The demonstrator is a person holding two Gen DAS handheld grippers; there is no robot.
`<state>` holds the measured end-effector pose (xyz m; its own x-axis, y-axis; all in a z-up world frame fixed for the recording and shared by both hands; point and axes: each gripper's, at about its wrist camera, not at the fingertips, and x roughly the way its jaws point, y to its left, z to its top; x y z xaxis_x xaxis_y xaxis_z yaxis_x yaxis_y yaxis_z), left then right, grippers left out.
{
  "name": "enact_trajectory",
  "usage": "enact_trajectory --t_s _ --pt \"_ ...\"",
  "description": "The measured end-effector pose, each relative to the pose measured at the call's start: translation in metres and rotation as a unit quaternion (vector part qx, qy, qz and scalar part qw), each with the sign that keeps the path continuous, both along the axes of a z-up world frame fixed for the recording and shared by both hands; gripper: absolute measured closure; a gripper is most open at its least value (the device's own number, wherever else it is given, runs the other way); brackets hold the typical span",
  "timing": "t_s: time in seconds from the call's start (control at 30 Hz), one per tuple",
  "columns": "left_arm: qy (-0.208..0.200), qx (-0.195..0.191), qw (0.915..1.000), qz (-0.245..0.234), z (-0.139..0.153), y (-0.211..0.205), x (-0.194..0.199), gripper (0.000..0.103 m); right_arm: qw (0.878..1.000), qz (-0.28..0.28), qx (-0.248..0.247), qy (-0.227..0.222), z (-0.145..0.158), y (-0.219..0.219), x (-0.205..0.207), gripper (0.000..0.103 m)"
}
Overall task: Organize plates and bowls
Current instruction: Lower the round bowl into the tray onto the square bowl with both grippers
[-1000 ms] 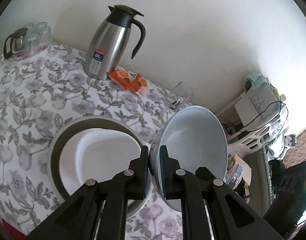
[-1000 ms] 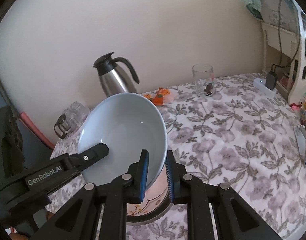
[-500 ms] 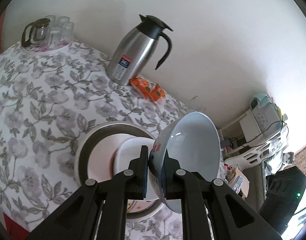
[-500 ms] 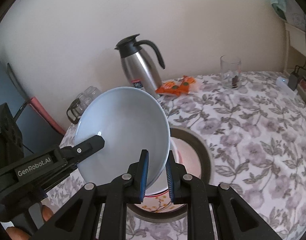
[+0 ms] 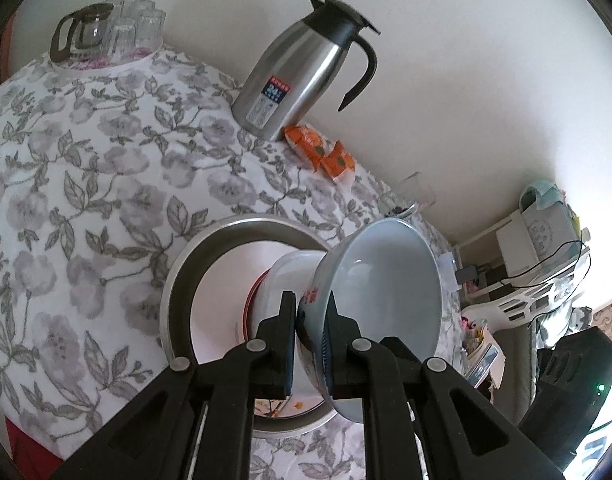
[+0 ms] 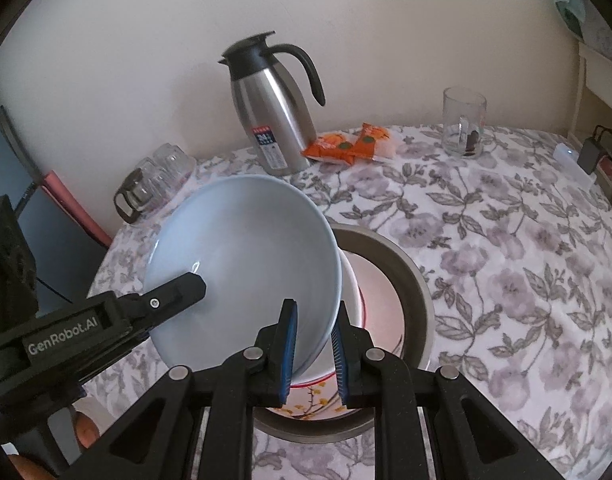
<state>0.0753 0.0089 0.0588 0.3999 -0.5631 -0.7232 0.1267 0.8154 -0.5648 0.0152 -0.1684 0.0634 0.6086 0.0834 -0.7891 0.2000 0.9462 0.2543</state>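
Observation:
A pale blue bowl (image 5: 385, 304) (image 6: 246, 264) with a red flower pattern outside is held tilted by both grippers on opposite sides of its rim. My left gripper (image 5: 310, 340) is shut on its near rim. My right gripper (image 6: 313, 344) is shut on the other rim. The left gripper's arm shows in the right wrist view (image 6: 106, 320). Below the bowl a white bowl with a red rim (image 5: 282, 284) (image 6: 353, 292) sits in a plate stack inside a wide metal basin (image 5: 178, 280) (image 6: 409, 276).
A steel thermos jug (image 5: 302, 76) (image 6: 274, 120) and orange snack packets (image 5: 321, 152) (image 6: 345, 144) stand by the wall. A glass mug (image 6: 463, 120) is at the back right. A glass pot with tumblers (image 5: 102, 32) (image 6: 150, 188) sits at the table's far corner.
Both grippers have carried the blue bowl over the basin, down toward the white bowl. The grips have not changed.

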Motion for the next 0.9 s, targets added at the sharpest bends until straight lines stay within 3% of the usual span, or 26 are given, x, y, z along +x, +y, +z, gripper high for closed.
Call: enact_trajectory --t_s 0.57,0.9 --pt "0.012 0.060 0.9978 -0.023 -0.015 -0.018 0.003 0.092 1.000 -0.006 -0.004 0.020 -0.015 -0.005 0.006 0.085" --pt "-0.010 0.112 0.9929 -0.038 -0.010 -0.030 -0.001 0.092 1.000 -0.011 -0.010 0.024 -0.014 -0.008 0.007 0.085"
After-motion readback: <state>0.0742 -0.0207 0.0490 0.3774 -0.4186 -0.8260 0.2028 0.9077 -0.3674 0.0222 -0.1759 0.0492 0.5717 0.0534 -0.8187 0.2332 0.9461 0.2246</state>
